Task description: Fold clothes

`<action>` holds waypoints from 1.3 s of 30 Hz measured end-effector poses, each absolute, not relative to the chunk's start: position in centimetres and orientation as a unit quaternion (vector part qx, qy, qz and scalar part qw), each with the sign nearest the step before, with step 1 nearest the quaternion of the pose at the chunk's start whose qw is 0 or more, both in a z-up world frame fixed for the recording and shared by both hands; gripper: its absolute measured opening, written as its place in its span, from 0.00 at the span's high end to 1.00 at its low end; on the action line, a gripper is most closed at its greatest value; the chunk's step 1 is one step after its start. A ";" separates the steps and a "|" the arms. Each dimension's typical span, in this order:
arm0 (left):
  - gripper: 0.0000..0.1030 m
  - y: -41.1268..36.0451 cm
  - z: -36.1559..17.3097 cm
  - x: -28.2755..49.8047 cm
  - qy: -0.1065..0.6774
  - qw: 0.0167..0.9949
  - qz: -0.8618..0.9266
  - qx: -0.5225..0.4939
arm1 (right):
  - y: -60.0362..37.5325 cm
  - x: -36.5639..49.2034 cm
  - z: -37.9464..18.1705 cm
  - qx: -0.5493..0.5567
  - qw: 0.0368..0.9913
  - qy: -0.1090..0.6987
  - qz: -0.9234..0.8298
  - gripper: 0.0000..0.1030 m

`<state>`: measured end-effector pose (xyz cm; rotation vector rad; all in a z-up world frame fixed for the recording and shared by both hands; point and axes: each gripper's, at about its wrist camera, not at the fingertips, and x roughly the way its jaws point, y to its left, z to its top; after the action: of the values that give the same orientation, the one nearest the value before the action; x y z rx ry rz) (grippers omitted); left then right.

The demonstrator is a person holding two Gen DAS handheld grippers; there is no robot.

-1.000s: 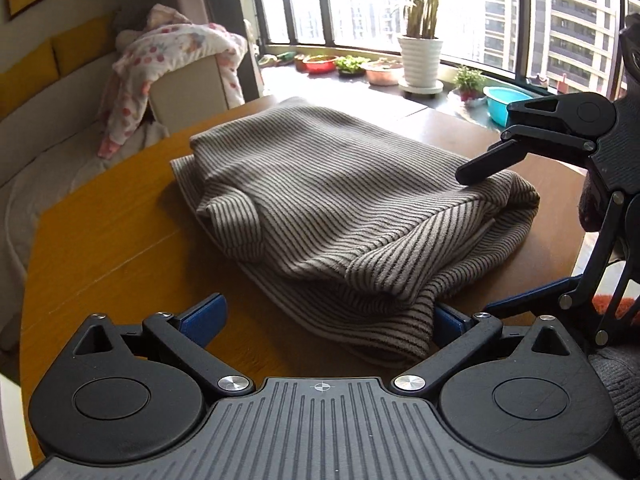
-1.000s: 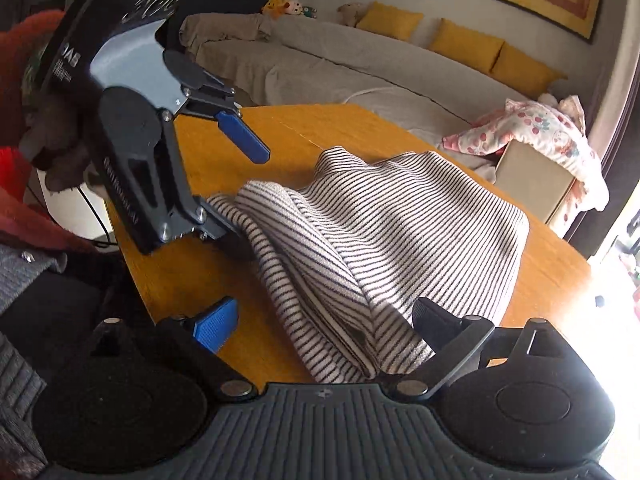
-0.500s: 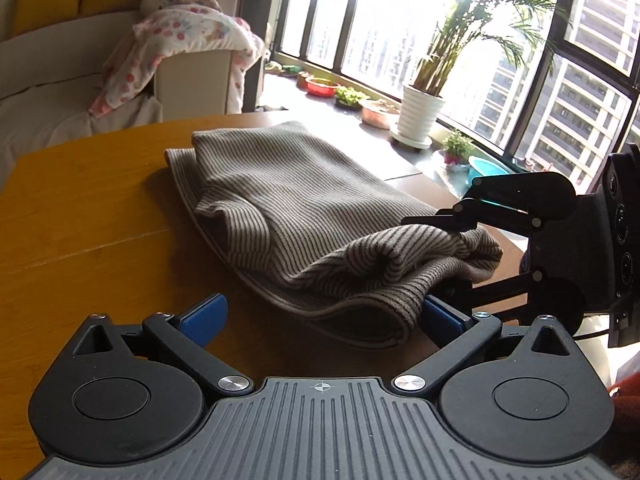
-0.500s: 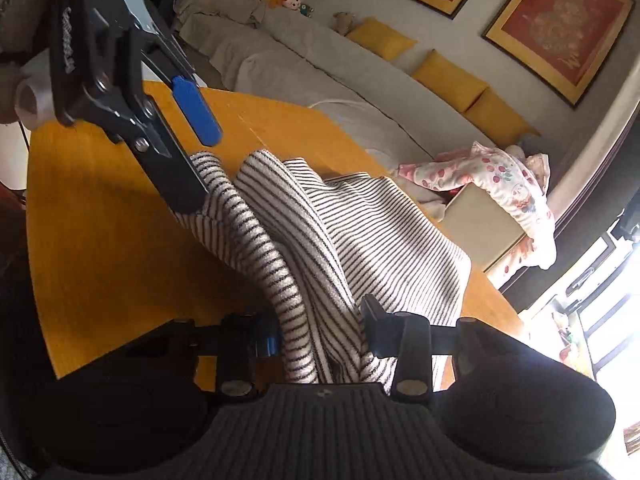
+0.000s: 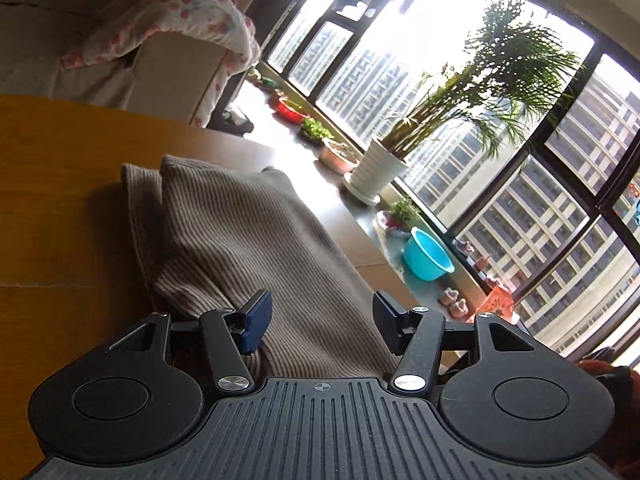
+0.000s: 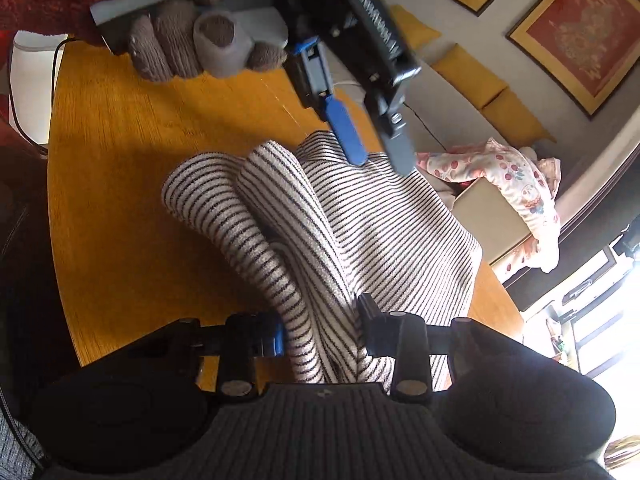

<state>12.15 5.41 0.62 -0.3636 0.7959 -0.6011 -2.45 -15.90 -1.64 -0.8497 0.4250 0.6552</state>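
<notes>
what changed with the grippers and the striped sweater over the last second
The right gripper went from open to clamped on the striped sweater, gathering its folded edge. The left gripper left the near edge, rose and now hangs open above the sweater. The sweater stays folded on the wooden table.

You have one striped sweater [image 6: 360,216] on one wooden table [image 6: 120,168], and two grippers: the left gripper [image 6: 376,152] and the right gripper [image 6: 320,336]. By the window you see one palm in a white pot [image 5: 376,172], one turquoise basin [image 5: 426,256] and one red bowl [image 5: 290,108]. Two framed pictures [image 6: 576,28] hang on the wall, with three yellow cushions [image 6: 468,76] below.
</notes>
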 end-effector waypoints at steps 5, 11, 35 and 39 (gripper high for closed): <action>0.41 9.5 -0.3 11.3 0.393 0.869 -0.240 -0.183 | -16.2 -2.3 -1.7 -0.385 0.845 0.199 0.314 0.67; 0.35 11.0 2.9 12.5 0.336 0.862 -0.286 -0.252 | -16.5 -2.3 -1.7 -0.397 0.839 0.190 0.319 0.65; 0.41 6.6 -3.2 20.5 0.388 0.779 -0.347 -0.350 | -16.2 3.5 9.1 -0.539 0.718 0.135 0.419 0.68; 0.28 10.5 -1.0 19.3 0.343 0.799 -0.340 -0.358 | -14.7 8.5 6.2 -0.524 0.712 0.164 0.438 0.68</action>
<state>19.29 10.47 -0.97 -0.7675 0.7356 -0.7294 8.53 -14.74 6.17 -1.1609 0.3629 0.9720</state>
